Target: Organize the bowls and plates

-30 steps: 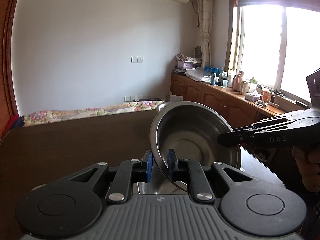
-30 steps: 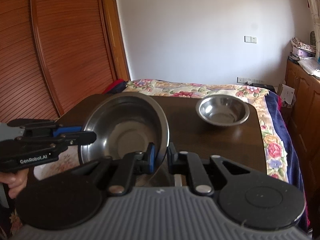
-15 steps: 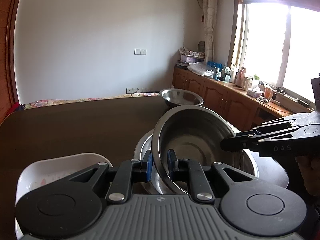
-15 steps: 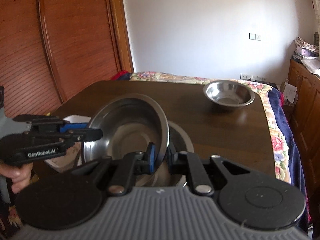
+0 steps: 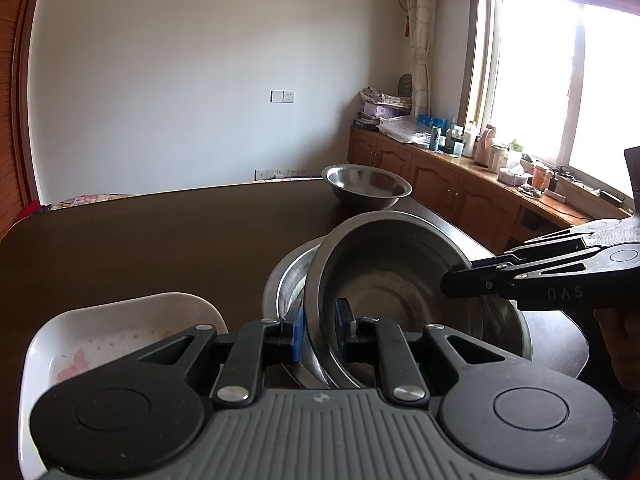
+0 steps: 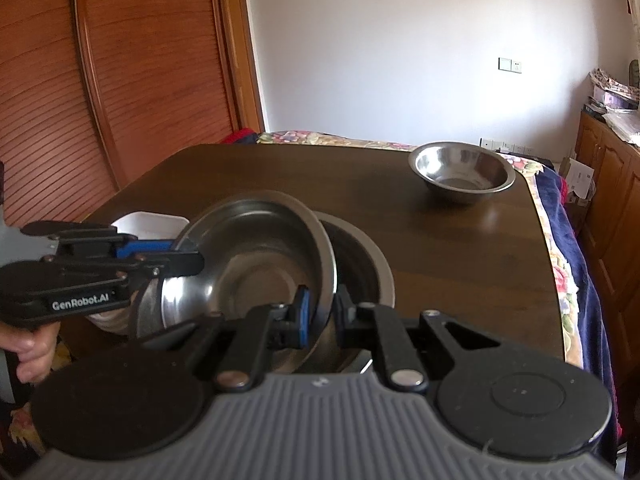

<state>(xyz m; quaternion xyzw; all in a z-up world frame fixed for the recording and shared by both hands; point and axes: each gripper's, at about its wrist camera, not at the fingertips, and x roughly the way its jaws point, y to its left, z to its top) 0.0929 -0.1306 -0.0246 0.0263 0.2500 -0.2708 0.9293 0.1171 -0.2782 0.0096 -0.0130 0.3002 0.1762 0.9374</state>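
Observation:
A steel bowl (image 5: 384, 284) is held tilted by both grippers, partly inside a larger steel bowl (image 5: 286, 280) on the dark table. My left gripper (image 5: 318, 330) is shut on its near rim. My right gripper (image 6: 322, 314) is shut on the opposite rim; the bowl (image 6: 256, 264) and the larger one (image 6: 368, 268) under it also show in the right wrist view. The right gripper shows from the side in the left wrist view (image 5: 452, 284), the left one in the right wrist view (image 6: 188, 256).
A smaller steel bowl (image 5: 366, 186) stands at the table's far right, also in the right wrist view (image 6: 462, 170). A white rectangular dish (image 5: 120, 332) lies left of the stacked bowls. Wooden cabinets (image 5: 460, 192) line the window wall. A bed (image 6: 560, 240) adjoins the table.
Both grippers lowered the held bowl from above the table down into the larger bowl. The white dish and far bowl came into view.

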